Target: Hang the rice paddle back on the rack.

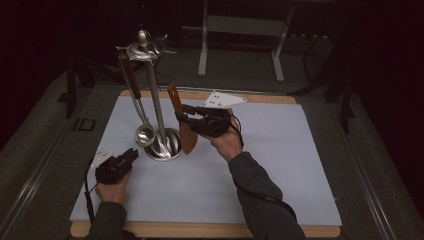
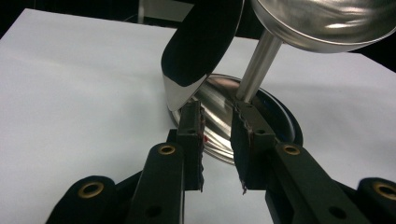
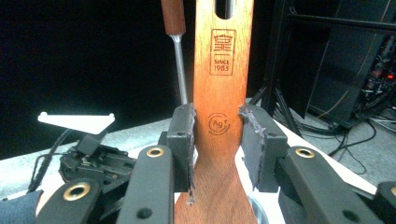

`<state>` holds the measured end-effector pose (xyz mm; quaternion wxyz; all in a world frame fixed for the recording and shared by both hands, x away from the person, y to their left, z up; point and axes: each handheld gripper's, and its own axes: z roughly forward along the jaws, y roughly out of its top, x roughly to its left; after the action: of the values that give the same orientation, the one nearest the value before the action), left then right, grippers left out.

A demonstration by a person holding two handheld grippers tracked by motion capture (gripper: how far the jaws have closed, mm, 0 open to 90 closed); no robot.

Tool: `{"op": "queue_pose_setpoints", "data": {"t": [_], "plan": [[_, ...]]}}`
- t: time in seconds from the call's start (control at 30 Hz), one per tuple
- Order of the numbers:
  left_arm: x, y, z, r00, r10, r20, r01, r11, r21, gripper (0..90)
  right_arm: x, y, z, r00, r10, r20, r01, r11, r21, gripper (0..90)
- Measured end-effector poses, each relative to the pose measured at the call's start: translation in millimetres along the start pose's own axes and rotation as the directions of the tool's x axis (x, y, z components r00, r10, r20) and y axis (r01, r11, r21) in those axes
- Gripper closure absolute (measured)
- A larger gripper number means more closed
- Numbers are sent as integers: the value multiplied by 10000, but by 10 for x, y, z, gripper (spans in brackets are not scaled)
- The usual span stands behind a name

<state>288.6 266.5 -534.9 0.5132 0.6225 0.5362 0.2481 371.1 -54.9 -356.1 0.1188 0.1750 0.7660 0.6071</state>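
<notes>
The right gripper (image 1: 186, 116) is held above the white mat (image 1: 280, 165), just to the right of the utensil stand (image 1: 156, 107). Its jaws are closed on the handle of a wooden spatula (image 1: 187, 134). In the right gripper view, the spatula (image 3: 219, 116) rises upright between the two jaws, with each pad pressed against one edge of the handle at its narrow neck. A round "Ag+" mark sits level with the pads, and a stamped "SINCE 1983" mark lies above them. The blade widens below the jaws. In the high view the blade hangs down beside the stand base (image 1: 165, 145); whether it touches the base cannot be determined.

A ladle (image 1: 144, 131) hangs from the top of the stand, on the side away from the right gripper. Its bowl sits low, near the base. In the right gripper view, the ladle shaft (image 3: 180, 65) stands just behind the spatula, to the left of the jaws.

The left gripper (image 1: 131, 156) rests low over the mat, directly in front of the stand base and pointed at it. In the left gripper view, the left gripper (image 2: 217, 140) holds nothing. Its jaws stand slightly apart, with a narrow gap between the pads. Beyond the tips lie the shiny base (image 2: 219, 107) and the stand post (image 2: 257, 65). The ladle bowl (image 2: 327, 21) hangs above them.
</notes>
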Motion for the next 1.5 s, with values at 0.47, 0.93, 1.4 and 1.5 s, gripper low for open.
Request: {"op": "queue_pose_setpoints", "data": {"t": [0.47, 0.93, 1.4, 1.5], "plan": [[-1, 1, -2, 10000, 7, -13, -7, 10000, 3, 743, 34, 120, -16, 9992, -206, -341, 202, 9997, -141, 661], [1, 1, -2, 10000, 13, -12, -13, 10000, -2, 742, 101, 257, -56, 9986, -443, -294, 431, 9983, -401, 661], [3, 0, -2, 10000, -7, -4, 7, 10000, -6, 743, 135, 404, -47, 9981, -584, -194, 572, 9967, -571, 661], [3, -1, -2, 10000, -7, -1, 7, 10000, -4, 742, 144, 443, -42, 9982, -585, -120, 577, 9964, -617, 661]]}}
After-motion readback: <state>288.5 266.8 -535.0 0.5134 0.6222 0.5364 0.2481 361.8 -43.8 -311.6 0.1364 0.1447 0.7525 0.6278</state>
